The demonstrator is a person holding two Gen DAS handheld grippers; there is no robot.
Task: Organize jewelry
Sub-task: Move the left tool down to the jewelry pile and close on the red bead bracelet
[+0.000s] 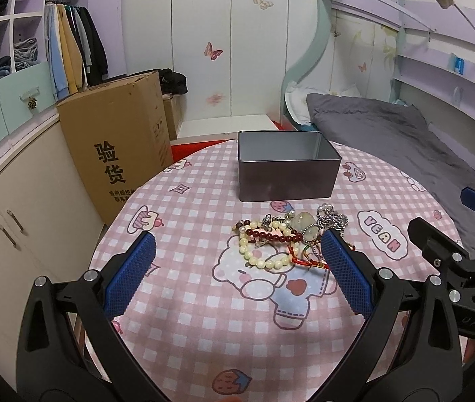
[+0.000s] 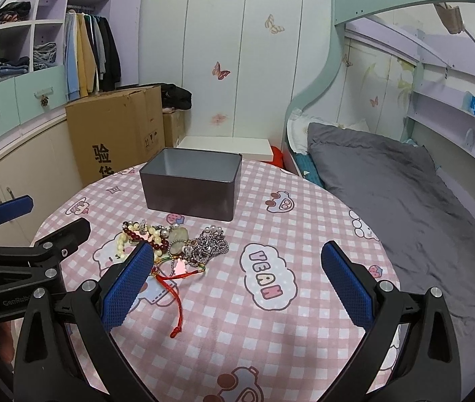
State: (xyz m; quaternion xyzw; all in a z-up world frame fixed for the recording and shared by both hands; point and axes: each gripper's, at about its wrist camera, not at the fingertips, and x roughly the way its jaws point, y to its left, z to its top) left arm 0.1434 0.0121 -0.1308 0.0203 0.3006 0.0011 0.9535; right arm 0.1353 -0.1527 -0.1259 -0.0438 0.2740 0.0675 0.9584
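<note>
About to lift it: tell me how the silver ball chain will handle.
The silver ball chain lies in a loose heap, so it is probably floppy and will dangle. It touches the bead bracelets, so it may snag and drag them.

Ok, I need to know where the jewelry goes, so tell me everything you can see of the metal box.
The metal box is a rectangular tin with rounded corners, dark grey outside and lighter matte silver inside. It has no lid on and looks empty. It stands upright on the far part of the pink checked tablecloth, just behind the jewelry pile without touching it. Neither tool touches it.
</note>
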